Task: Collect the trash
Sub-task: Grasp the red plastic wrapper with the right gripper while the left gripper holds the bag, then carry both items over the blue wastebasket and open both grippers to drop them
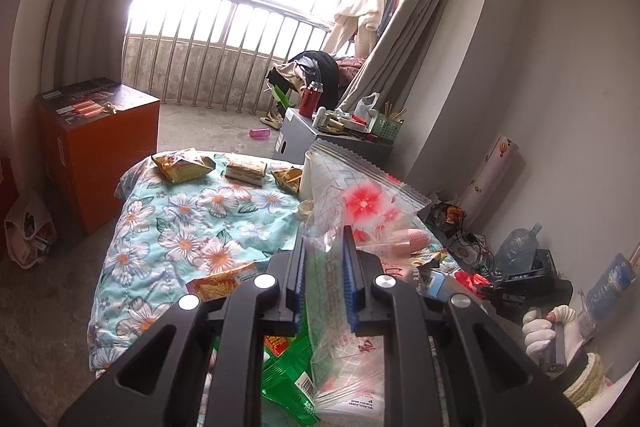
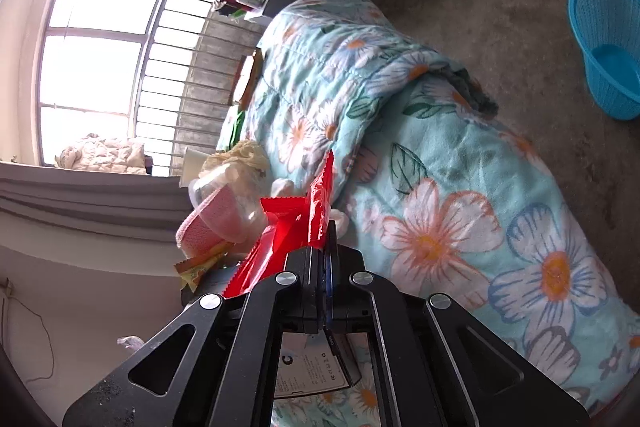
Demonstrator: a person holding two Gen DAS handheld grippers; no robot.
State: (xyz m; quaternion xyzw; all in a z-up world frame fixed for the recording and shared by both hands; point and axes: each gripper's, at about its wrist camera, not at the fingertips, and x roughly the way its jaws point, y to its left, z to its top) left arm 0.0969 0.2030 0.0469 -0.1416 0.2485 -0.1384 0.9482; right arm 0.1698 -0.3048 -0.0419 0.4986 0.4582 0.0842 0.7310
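In the left wrist view my left gripper (image 1: 323,239) is shut on a clear zip bag (image 1: 360,195) printed with red flowers. The bag stands up between the blue pads, and green wrappers (image 1: 288,375) show inside its lower part. Yellow snack wrappers (image 1: 182,165) lie at the far edge of the floral quilt (image 1: 180,227), and an orange wrapper (image 1: 224,281) lies close to the fingers. In the right wrist view, which is rolled sideways, my right gripper (image 2: 322,243) is shut on a crumpled red wrapper (image 2: 316,203) over the quilt (image 2: 440,187).
A pink object (image 2: 208,223), a clear plastic cup (image 2: 228,195) and a white paper cup (image 2: 194,163) crowd beside the red wrapper. A blue basket (image 2: 608,47) stands on the floor. An orange box (image 1: 100,147) and a cluttered grey cabinet (image 1: 304,139) flank the quilt. A gloved hand (image 1: 540,331) shows at the lower right.
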